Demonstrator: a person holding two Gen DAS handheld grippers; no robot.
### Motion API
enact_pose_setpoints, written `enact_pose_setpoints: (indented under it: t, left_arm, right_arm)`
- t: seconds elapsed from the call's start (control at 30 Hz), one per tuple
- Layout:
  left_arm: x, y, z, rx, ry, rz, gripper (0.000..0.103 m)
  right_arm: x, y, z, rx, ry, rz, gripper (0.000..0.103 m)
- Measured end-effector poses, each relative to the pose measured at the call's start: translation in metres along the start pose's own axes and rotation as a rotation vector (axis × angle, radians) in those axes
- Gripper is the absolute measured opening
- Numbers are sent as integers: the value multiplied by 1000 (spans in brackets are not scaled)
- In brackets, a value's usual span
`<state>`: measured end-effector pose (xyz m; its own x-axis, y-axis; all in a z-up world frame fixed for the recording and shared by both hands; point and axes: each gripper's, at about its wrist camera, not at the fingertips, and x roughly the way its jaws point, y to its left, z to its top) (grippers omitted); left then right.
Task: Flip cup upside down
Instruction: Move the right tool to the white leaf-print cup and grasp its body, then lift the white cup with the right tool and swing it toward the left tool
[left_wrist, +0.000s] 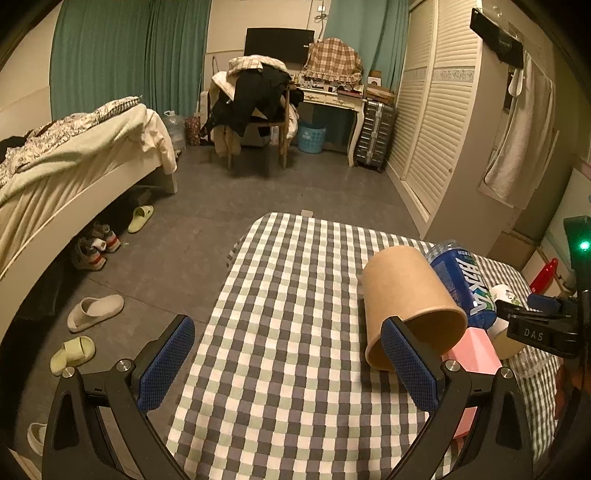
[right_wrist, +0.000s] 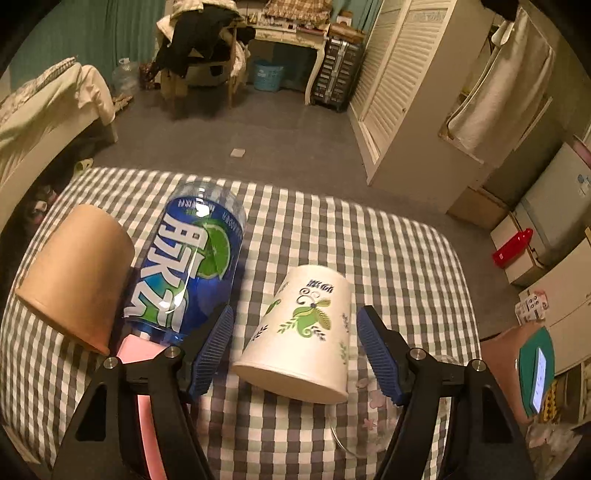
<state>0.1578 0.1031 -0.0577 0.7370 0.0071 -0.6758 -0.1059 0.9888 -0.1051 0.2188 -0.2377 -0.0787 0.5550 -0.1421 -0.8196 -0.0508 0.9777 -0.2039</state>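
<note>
Standing rim-up, the white cup (right_wrist: 303, 332) shows green leaf print.

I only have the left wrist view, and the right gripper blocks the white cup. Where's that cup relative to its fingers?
Observer: The white cup sits between the open fingers of the right gripper, with a gap on each side.
Operator: Which end faces the gripper?
Observer: Its wide rim. The narrow end points away.
Operator: Is anything touching it?
Observer: Nothing I can see. The bottle lies to its left, with bare cloth between them.
</note>
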Motion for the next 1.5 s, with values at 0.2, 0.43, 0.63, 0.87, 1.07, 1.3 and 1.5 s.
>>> enact_pose_setpoints:
  t: [0.2,0.43,0.63,0.87,1.07,1.3,1.5]
  left_arm:
    - [2,7,2,-20,-4,-4,103]
    - [-6,12,3,-20,-18,3,103]
    - [-23,9,6,-14,-41,9,103]
    - [-51,-5,-4,11,-57,-16,103]
    - [-68,-18,-18,33,-46,-35,103]
    - [-78,-35,-36,58,-22,-27,103]
    - [-83,-49,-44,72,-14,-1,103]
  right_arm:
    - [28,-2,-4,33,97,-9,70]
    - [41,-11,-7,83,126,18,68]
    - [-8,-10,-1,68,25,29,67]
    - [-80,-4,-35,13,-53,47,67]
    - [-83,-12,-94,-6,6,61,67]
    - [-58,-16,-132,2,80,107,67]
    - [-43,-8,-143,-14,87,156,67]
